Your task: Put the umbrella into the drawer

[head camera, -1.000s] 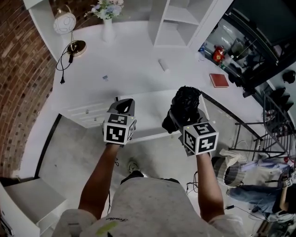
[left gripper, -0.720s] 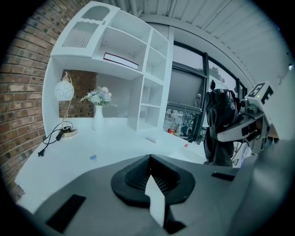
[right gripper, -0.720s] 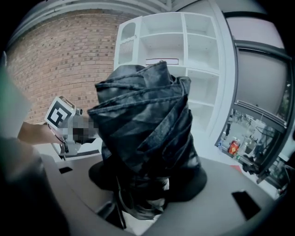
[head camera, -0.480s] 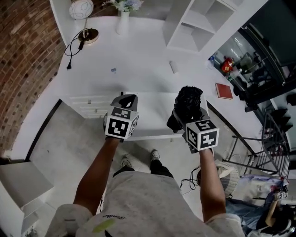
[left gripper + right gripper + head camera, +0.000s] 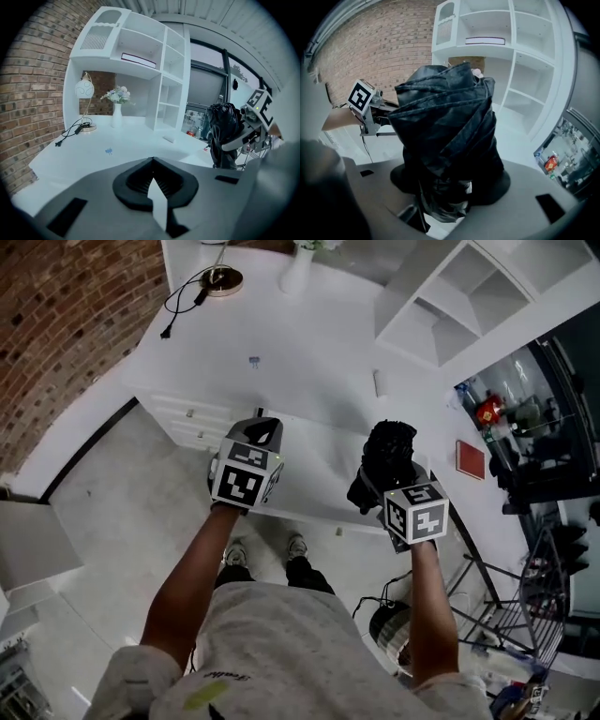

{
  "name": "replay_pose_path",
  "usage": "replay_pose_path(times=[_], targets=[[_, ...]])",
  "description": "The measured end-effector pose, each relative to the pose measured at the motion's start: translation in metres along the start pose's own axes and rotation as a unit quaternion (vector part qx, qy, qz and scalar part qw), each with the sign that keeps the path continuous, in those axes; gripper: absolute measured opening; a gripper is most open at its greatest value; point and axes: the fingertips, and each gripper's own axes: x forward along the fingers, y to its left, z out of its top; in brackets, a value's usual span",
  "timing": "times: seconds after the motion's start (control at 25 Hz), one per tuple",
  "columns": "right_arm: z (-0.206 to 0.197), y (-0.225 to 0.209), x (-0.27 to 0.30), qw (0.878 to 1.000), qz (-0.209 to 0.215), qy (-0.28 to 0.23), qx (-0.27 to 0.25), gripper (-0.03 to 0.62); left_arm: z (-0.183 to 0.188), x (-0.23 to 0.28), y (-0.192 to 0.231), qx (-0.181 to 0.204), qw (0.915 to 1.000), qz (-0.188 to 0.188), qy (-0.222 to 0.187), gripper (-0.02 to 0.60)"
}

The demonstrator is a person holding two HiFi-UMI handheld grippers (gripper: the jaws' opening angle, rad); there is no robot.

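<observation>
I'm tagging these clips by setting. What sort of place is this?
Probably a home study: a white desk with a shelf unit on it, a table lamp and a vase of flowers, beside a brick wall.

brick wall point(image 5: 56, 324) on L, white desk point(image 5: 309, 343) w/ shelf unit point(image 5: 450, 306) (lamp point(image 5: 85, 89), vase point(image 5: 116, 121) on top), grey floor point(image 5: 122, 512)
</observation>
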Motion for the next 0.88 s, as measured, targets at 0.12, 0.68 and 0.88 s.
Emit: replay_pose_path(times=[0.12,0.68,0.88], targets=[[-0.007,-0.005,0.01,0.999,0.02,0.014,-0.02,0.252,-0.005,0.002,-0.001,-0.007,0.9998,0.016,0.003,-0.003],[-0.037,-0.006,0.043,0.982,0.112,0.096,-0.12,0.252,-0.03,0.007,-0.002,-0.024,0.9966,0.078,0.012,-0.003],[-0.05,-0.006,0.05,0.971,0.145,0.123,-0.147,0.25,-0.043,0.009,-0.009,-0.05,0.9942,0.094,0.017,-0.003]])
